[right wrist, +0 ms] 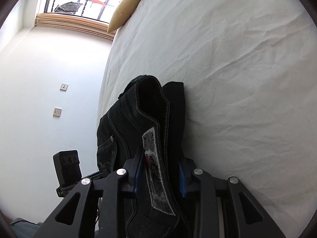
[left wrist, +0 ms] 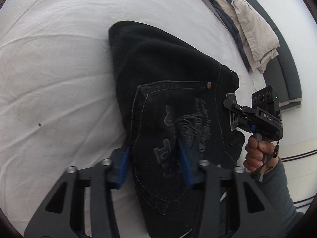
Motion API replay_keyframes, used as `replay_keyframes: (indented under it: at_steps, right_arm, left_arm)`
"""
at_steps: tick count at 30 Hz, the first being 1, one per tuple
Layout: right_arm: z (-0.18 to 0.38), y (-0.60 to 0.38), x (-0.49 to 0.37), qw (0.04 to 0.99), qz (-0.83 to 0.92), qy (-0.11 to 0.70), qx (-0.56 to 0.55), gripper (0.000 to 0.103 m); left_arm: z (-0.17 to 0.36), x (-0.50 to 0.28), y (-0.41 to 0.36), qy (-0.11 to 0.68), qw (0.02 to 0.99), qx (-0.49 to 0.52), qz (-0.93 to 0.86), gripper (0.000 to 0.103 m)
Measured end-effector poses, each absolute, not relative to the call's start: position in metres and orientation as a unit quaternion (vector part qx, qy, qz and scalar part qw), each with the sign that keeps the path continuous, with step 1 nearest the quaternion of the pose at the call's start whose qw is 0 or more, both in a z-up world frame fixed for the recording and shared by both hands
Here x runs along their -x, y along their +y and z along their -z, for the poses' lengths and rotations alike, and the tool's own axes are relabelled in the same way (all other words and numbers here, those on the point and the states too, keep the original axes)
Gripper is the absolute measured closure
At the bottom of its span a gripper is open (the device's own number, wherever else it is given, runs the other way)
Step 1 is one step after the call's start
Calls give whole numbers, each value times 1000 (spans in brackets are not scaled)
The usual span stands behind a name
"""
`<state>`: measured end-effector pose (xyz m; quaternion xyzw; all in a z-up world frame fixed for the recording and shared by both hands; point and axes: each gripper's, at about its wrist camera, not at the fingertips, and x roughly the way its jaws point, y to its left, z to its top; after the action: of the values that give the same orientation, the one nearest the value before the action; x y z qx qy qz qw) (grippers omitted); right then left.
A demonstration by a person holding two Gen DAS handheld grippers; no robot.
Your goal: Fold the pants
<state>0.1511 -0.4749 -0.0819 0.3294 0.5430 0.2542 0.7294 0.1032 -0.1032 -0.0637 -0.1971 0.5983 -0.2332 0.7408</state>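
Observation:
Black jeans (left wrist: pixel 168 91) lie folded on a white bed sheet (left wrist: pixel 49 59), back pocket with grey embroidery facing up. My left gripper (left wrist: pixel 155 156) is over the pocket, its blue-padded fingers (left wrist: pixel 123 166) straddling the pocket fabric, a wide gap between them. My right gripper (left wrist: pixel 232 111) is at the waistband edge in the left wrist view. In the right wrist view the right gripper (right wrist: pixel 160 173) has its fingers on both sides of the waistband (right wrist: pixel 156 158) with a grey label, and the jeans (right wrist: pixel 138 119) stand bunched ahead of it.
A beige and grey pile of clothes (left wrist: pixel 247 25) lies at the far right edge of the bed. A dark grey cushion strip (left wrist: pixel 285 63) runs beside it. A tan pillow (right wrist: pixel 124 10) sits at the bed's far end near the window. The bed edge and white wall (right wrist: pixel 49 79) are to the left.

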Motion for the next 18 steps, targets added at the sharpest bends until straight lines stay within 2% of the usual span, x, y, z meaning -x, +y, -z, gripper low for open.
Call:
replay_keyframes:
  at_steps: [2, 5, 12, 18]
  right_arm:
    - [67, -464, -149, 751, -242, 542, -289, 80]
    - [38, -447, -141, 777, -238, 530, -241, 83]
    - [-20, -423, -156, 808, -257, 486, -212, 84]
    - [-23, -396, -236, 806, -263, 482, -222, 84]
  left_arm:
    - [57, -103, -114, 593, 750, 166, 240, 80]
    - [47, -103, -121, 588, 759, 153, 235, 83]
    - [-4, -117, -96, 540, 793, 154, 234, 84]
    - [-26, -179, -68, 521, 815, 127, 218, 83]
